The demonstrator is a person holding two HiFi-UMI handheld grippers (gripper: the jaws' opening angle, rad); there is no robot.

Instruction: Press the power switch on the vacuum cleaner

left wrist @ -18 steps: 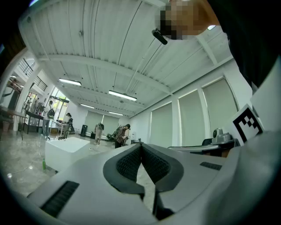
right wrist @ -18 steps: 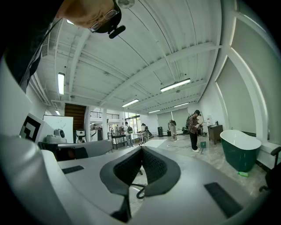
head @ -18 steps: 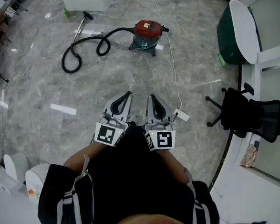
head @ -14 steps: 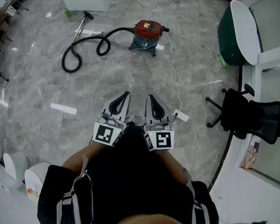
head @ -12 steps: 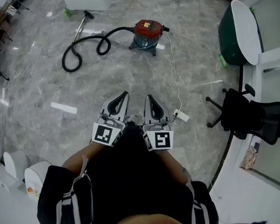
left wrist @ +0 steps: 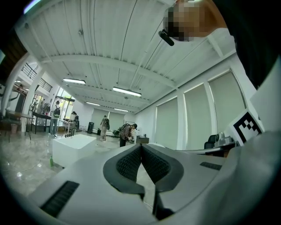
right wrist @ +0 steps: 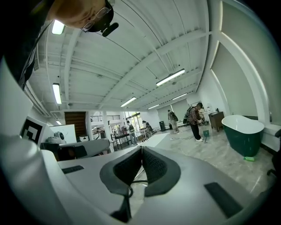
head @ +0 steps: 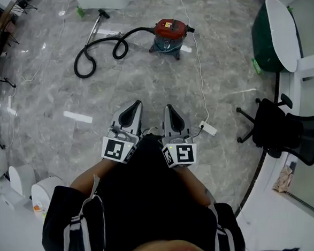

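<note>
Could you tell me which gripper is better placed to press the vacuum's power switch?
Right, marginally: the right gripper lines up with the vacuum cleaner; both are shut, empty and far off.

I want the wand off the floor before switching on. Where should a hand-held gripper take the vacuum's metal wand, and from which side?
Probably the metal wand mid-length, from straight above with jaws across it: it lies flat on the floor, thin and straight, and that stretch sits clear of the nozzle and the black hose loops.
</note>
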